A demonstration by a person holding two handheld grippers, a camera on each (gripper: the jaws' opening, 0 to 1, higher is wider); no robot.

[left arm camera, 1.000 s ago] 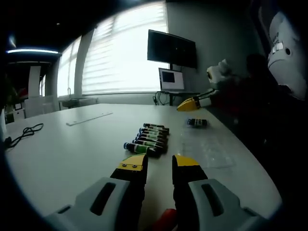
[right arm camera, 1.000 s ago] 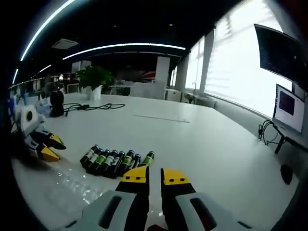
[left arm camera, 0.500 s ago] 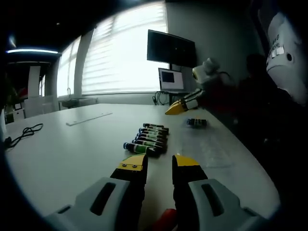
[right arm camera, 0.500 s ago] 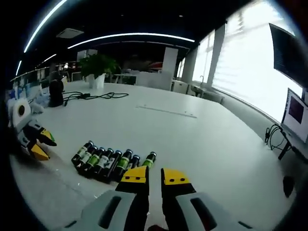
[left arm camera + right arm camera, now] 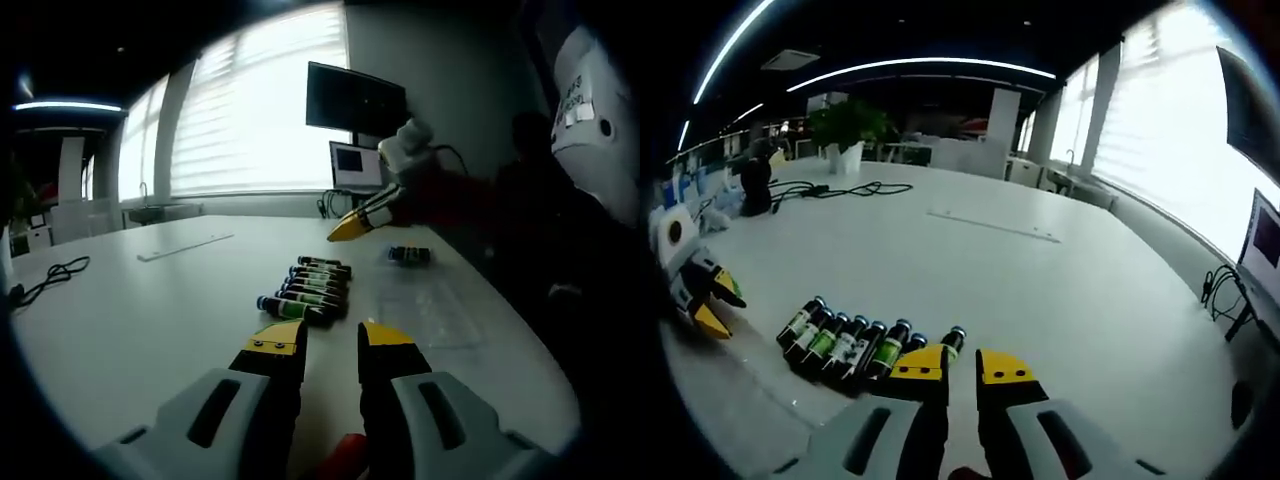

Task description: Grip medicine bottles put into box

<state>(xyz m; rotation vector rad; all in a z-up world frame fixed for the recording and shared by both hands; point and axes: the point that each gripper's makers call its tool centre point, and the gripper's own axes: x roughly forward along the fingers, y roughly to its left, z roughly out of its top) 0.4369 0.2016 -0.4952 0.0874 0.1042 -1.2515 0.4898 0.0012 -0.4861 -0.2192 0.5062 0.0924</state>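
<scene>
The row of medicine bottles (image 5: 855,345) lies on the worktop (image 5: 1060,290) at eleven o'clock of the right tongs (image 5: 960,362), both tongs slightly spread, empty.

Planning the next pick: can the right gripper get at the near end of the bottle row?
Probably yes. The right gripper is open, and nothing lies between it and the bottle row just ahead.

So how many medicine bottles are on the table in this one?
8, possibly more hidden. Seven lie side by side in a row near the right gripper, whose tips cover one end. One lone bottle lies apart, beyond the clear box.
</scene>
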